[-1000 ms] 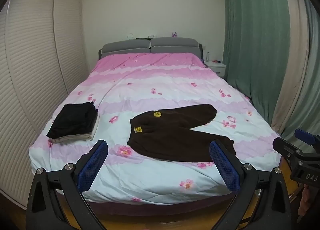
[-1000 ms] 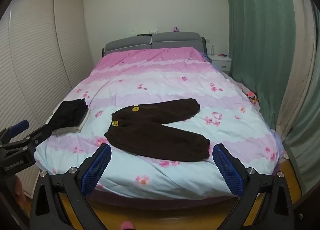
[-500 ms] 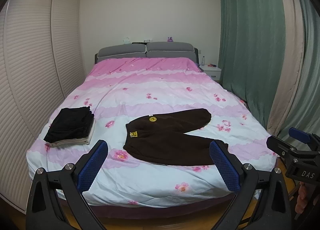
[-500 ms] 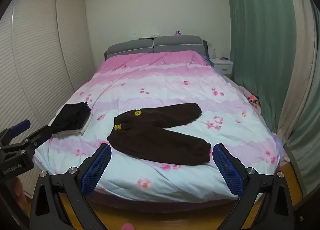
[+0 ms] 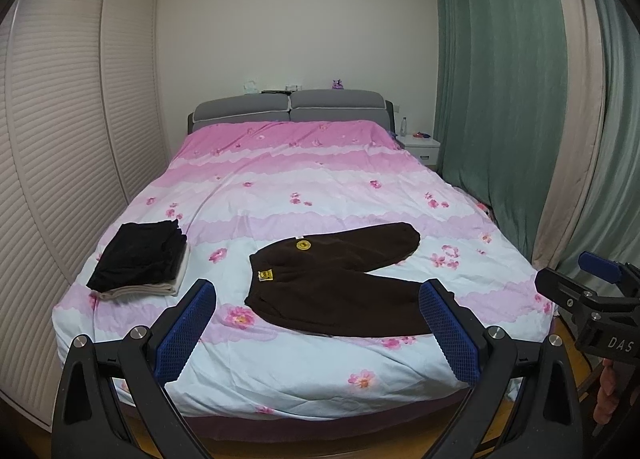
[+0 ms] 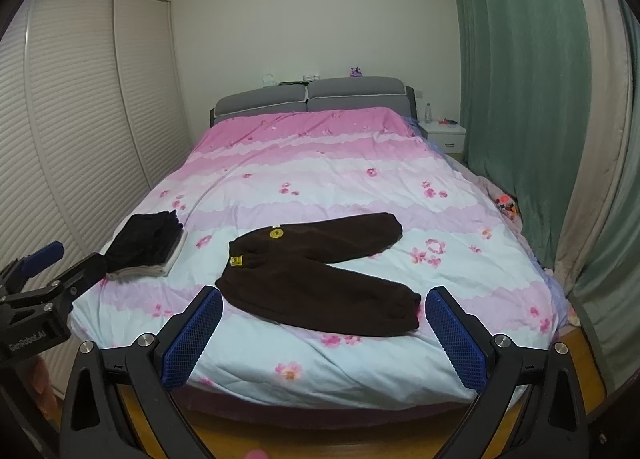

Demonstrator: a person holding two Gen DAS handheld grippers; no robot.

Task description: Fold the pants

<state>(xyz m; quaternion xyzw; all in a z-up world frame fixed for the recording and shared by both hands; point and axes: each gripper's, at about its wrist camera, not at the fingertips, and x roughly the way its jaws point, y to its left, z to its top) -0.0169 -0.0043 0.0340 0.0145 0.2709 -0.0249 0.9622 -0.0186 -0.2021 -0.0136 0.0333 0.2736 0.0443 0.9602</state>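
Note:
Dark brown pants (image 5: 336, 283) lie spread flat near the foot of the bed, waist at the left with two yellow patches, legs splayed out to the right; they also show in the right wrist view (image 6: 316, 275). My left gripper (image 5: 318, 323) is open and empty, held off the foot of the bed in front of the pants. My right gripper (image 6: 324, 331) is open and empty, also short of the bed edge. Each gripper shows at the side of the other's view.
A pink floral duvet (image 5: 304, 179) covers the bed. A stack of folded dark and beige clothes (image 5: 140, 263) sits at its left near corner. Louvred wardrobe doors (image 5: 60, 139) stand left, green curtains (image 5: 500, 99) and a white nightstand (image 5: 420, 147) right.
Both grippers have drawn back and lifted from the bed, so the bed and pants look smaller and lower in view. The pants have not moved.

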